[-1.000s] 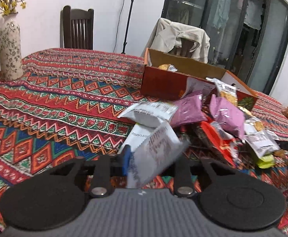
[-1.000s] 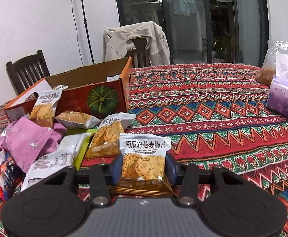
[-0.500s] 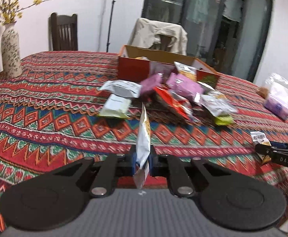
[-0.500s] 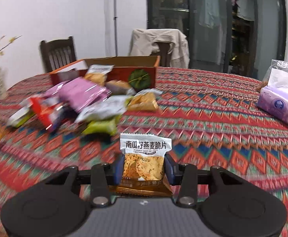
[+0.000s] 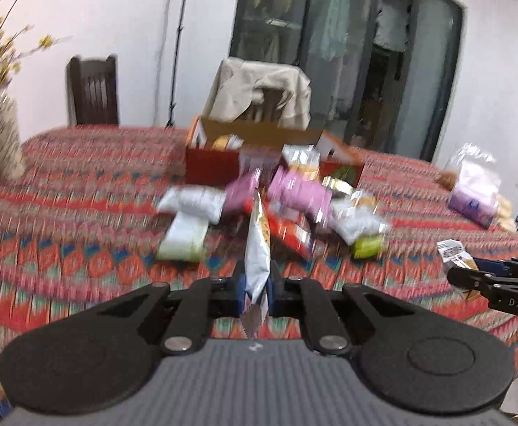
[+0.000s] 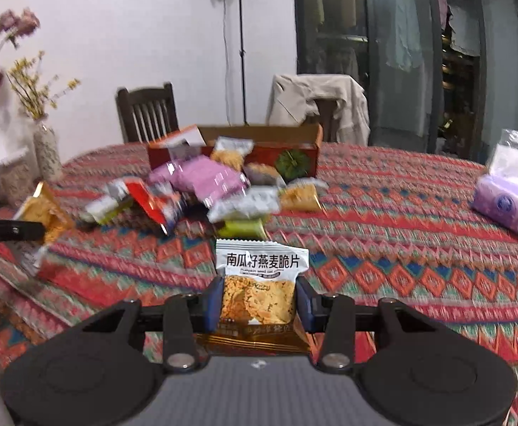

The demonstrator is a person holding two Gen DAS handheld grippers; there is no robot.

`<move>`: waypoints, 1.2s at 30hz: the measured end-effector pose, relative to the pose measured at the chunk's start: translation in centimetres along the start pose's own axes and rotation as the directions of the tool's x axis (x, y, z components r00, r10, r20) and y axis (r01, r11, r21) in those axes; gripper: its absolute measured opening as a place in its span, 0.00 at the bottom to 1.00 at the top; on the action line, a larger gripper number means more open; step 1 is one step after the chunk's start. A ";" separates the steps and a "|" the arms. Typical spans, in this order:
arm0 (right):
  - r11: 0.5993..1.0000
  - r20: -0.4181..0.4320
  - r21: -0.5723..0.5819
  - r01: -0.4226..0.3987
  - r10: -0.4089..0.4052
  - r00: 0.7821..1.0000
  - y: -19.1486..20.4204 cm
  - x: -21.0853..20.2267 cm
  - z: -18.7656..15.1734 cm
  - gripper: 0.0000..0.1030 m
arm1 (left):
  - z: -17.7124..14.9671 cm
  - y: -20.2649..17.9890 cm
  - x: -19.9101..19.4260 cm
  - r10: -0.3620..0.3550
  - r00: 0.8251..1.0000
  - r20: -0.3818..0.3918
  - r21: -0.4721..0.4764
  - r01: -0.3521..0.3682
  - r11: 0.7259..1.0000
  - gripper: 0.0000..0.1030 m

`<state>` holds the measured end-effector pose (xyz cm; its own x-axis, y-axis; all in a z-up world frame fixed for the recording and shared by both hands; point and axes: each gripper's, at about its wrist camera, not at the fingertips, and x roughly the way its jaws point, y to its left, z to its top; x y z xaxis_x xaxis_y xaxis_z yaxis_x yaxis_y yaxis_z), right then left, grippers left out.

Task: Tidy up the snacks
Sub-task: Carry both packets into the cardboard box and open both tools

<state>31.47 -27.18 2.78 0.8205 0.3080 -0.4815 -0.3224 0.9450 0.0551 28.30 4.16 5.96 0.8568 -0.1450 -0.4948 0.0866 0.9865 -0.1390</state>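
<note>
Patterned red cloth covers the table (image 6: 401, 213), whose far edge carries an open cardboard box (image 6: 259, 142), probably where snacks go. Loose packets (image 6: 205, 184) heap before it, blocking a straight path. Nearer, the left gripper (image 5: 257, 289) pinches a thin packet (image 5: 257, 248) edge-on; the right gripper (image 6: 259, 300) clamps an oat-crisp packet (image 6: 259, 284) upright, both lifted clear for carrying.

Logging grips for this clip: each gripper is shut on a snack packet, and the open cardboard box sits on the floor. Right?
One slip: the cardboard box sits on the patterned tablecloth behind the snack pile, as the right wrist view shows. Both the left gripper and right gripper do clamp packets.
</note>
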 end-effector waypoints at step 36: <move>1.000 -0.358 0.008 0.022 -0.018 0.934 -5.8 46.8 26.2 0.54 | 24.5 3.3 45.5 0.058 0.957 -0.286 0.117 -0.025 0.993 0.59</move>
<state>84.06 -15.34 2.81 0.6029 0.2313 -0.7636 -0.3001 0.9525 0.0516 80.02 2.70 4.00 0.6795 -0.1034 -0.7263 0.1240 0.9920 -0.0253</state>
